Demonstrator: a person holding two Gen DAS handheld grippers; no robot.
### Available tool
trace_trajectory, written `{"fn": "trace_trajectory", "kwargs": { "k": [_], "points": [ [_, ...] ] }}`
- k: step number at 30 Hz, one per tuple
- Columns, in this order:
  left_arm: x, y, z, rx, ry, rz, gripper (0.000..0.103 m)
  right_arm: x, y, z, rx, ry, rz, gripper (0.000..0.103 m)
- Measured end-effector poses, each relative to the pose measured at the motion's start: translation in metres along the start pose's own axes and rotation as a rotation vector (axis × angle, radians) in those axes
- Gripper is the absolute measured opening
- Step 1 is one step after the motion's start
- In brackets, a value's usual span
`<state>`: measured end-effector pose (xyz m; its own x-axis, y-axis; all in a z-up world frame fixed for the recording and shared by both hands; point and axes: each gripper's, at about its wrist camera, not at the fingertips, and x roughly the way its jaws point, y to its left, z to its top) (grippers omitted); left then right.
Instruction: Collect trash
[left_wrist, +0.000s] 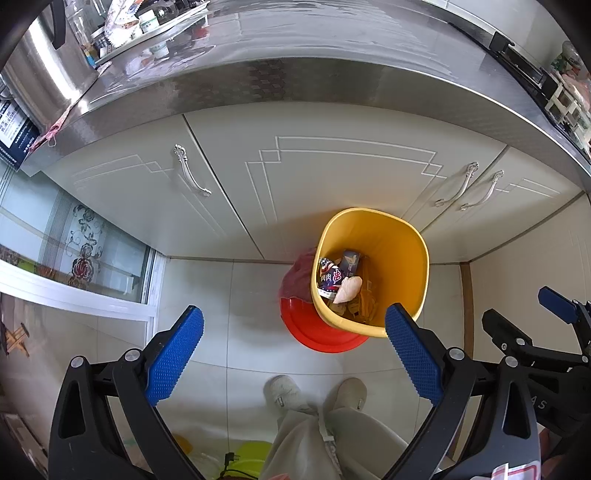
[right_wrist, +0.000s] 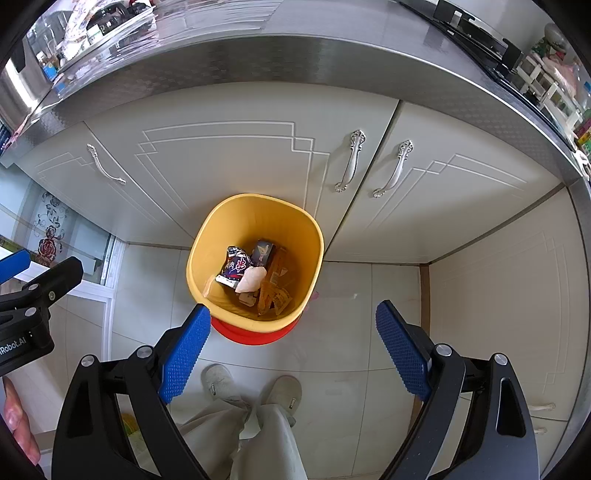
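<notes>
- Our left gripper (left_wrist: 293, 338) hangs wide apart and empty; the yellow bin (left_wrist: 373, 221) sits below and ahead of it, toward its right finger.
- Our right gripper (right_wrist: 291, 334) is just as wide and empty, with the same yellow bin (right_wrist: 255, 201) ahead, nearer its left finger.
- The bin stands between the two tools, mouth up, wrappers (right_wrist: 236, 266) inside.
- We judge neither arm clearly nearer; no loose trash shows within reach.
</notes>
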<state>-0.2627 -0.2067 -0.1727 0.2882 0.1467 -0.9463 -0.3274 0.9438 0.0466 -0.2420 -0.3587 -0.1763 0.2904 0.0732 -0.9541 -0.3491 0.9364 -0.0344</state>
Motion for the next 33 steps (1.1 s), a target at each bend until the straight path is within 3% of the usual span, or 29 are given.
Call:
{"fn": "trace_trajectory", "kwargs": {
  "k": [33],
  "points": [
    [0.0026, -0.0035, -0.0026, -0.007, 0.018, -0.01, 0.098, 0.0022, -0.0021, 0.0012, -0.001, 0.007, 0.003, 0.091]
  ]
}}
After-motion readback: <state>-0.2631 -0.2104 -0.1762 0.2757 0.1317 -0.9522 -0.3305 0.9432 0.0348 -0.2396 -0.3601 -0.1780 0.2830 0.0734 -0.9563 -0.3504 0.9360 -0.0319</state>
